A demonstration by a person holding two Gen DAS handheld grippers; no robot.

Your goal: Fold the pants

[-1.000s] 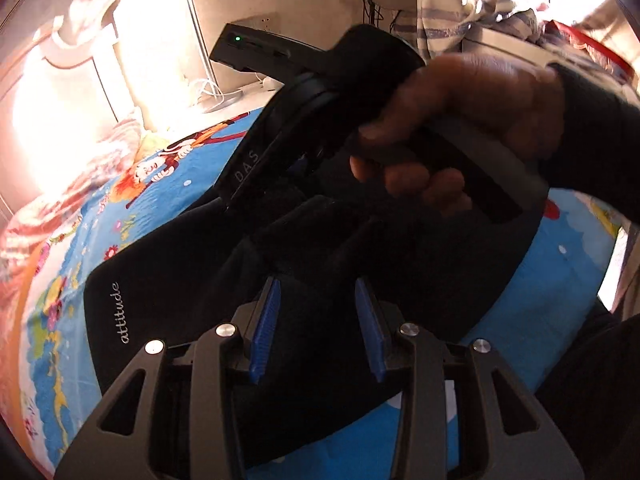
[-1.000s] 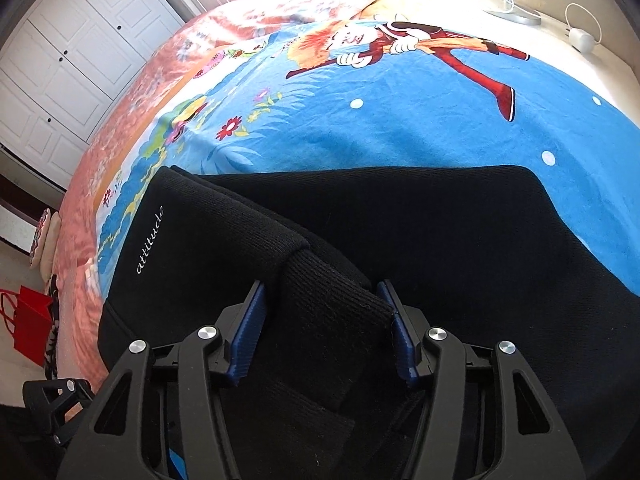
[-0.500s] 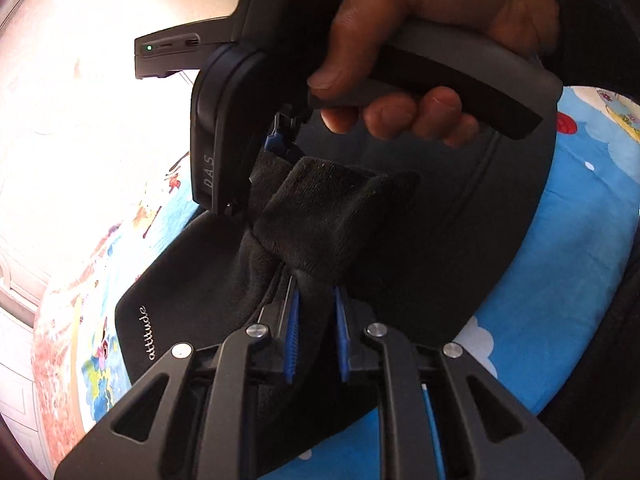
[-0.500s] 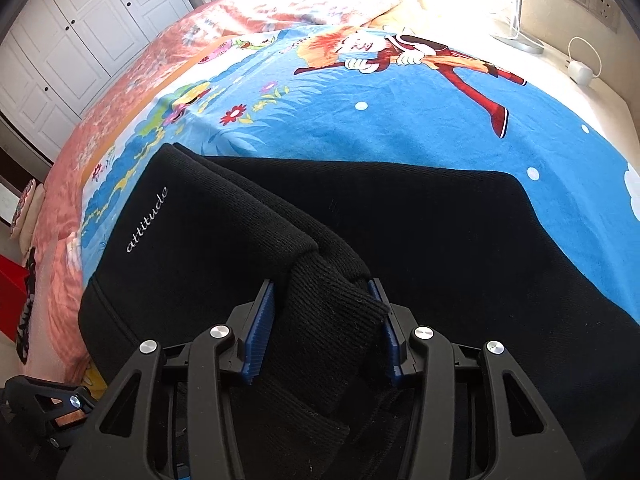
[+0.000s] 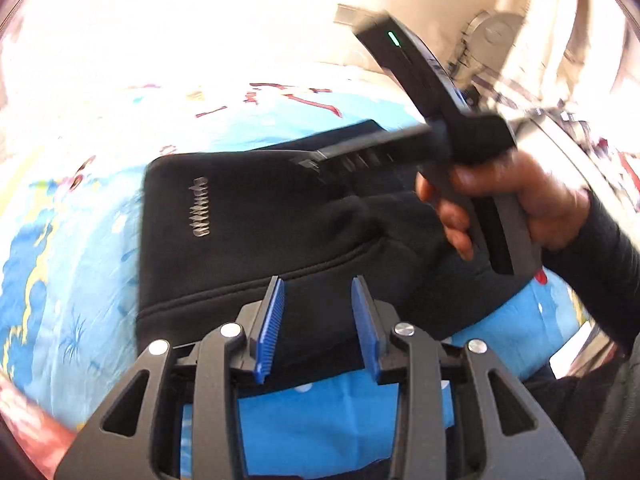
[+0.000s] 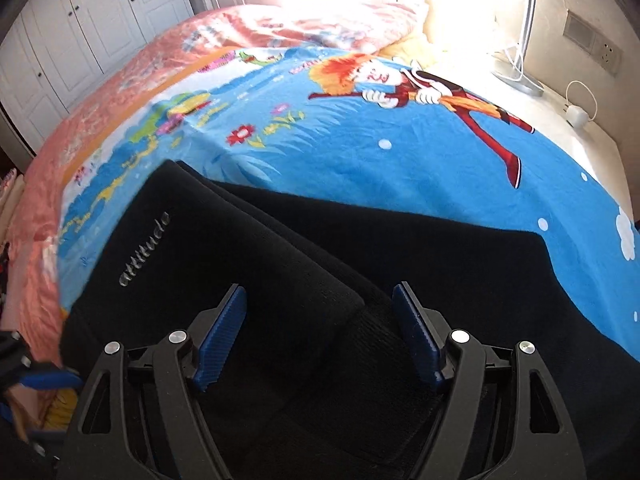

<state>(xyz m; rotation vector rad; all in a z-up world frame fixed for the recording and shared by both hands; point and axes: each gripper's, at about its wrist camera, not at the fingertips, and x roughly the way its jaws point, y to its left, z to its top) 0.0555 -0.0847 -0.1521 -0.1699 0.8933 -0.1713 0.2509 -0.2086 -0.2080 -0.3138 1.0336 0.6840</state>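
Observation:
Black pants with a silver "attitude" print lie folded on a blue cartoon bedspread. They also show in the right wrist view. My left gripper is open, its blue pads just above the pants' near edge, holding nothing. My right gripper is open over a ribbed cuff that lies loose between the pads. In the left wrist view the right gripper's body hovers above the pants, held by a hand.
The bedspread reaches to a pink quilt at the far side. White wardrobe doors stand beyond. A bedside surface with a lamp base and a charger sits at the right.
Both grippers opened and let go of the cuff they held. The left gripper pulled back toward the pants' near edge. The cuff dropped back onto the pants.

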